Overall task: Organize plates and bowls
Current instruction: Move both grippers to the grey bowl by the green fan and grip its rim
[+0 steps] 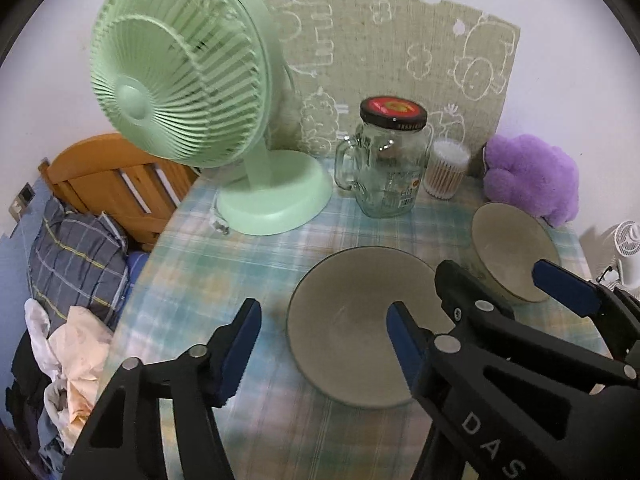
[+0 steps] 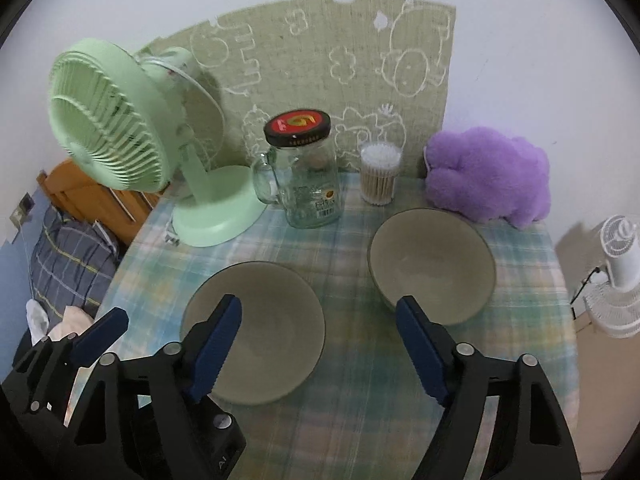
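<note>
**2 bowls waiting, both claws hovering**

Left bowl (image 2: 254,332) sitting mid-table; right bowl (image 2: 432,264) lying nearer the purple plush (image 2: 488,180) at the back edge. Left gripper (image 1: 320,344) and right gripper (image 2: 320,344) both gaping wide, empty, likely lining up for stacking.

My left wrist camera looks down and forward along the left gripper (image 1: 322,344) from the near edge of the tabletop (image 1: 224,256), close above the near bowl (image 1: 360,320). My right wrist camera sits just to its right, aimed the same way along the right gripper (image 2: 318,340), a little farther back. Both face the wall and share the green fan (image 1: 180,64), the glass jar (image 1: 386,160), both bowls and the purple plush (image 1: 532,176). Each view catches the other gripper at its side.
</note>
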The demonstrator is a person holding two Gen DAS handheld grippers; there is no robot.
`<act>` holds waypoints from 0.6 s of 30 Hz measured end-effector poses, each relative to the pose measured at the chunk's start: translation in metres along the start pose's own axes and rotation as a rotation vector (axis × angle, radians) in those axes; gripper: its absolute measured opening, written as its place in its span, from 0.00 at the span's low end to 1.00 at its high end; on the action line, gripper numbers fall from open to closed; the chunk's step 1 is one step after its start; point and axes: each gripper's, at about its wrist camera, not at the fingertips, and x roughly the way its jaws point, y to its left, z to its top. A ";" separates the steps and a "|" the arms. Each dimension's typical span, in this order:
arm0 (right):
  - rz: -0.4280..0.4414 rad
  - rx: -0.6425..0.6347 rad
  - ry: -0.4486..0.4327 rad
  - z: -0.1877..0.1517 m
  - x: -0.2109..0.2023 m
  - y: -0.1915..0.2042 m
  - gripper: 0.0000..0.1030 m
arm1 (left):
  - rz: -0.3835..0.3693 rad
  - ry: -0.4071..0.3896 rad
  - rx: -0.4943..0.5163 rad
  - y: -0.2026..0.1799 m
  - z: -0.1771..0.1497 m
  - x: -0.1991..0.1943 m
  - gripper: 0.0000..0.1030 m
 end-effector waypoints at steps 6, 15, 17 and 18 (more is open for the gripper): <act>0.030 0.013 0.066 0.003 0.042 -0.003 0.60 | -0.026 0.057 0.015 0.000 0.000 0.036 0.50; 0.074 0.035 0.085 -0.001 0.070 -0.006 0.44 | 0.044 0.042 0.059 -0.003 0.001 0.050 0.41; 0.082 0.037 0.084 0.000 0.069 -0.006 0.42 | 0.043 0.045 0.050 -0.002 0.001 0.050 0.41; 0.084 0.035 0.090 0.001 0.070 -0.005 0.39 | 0.046 0.049 0.044 0.000 0.001 0.050 0.41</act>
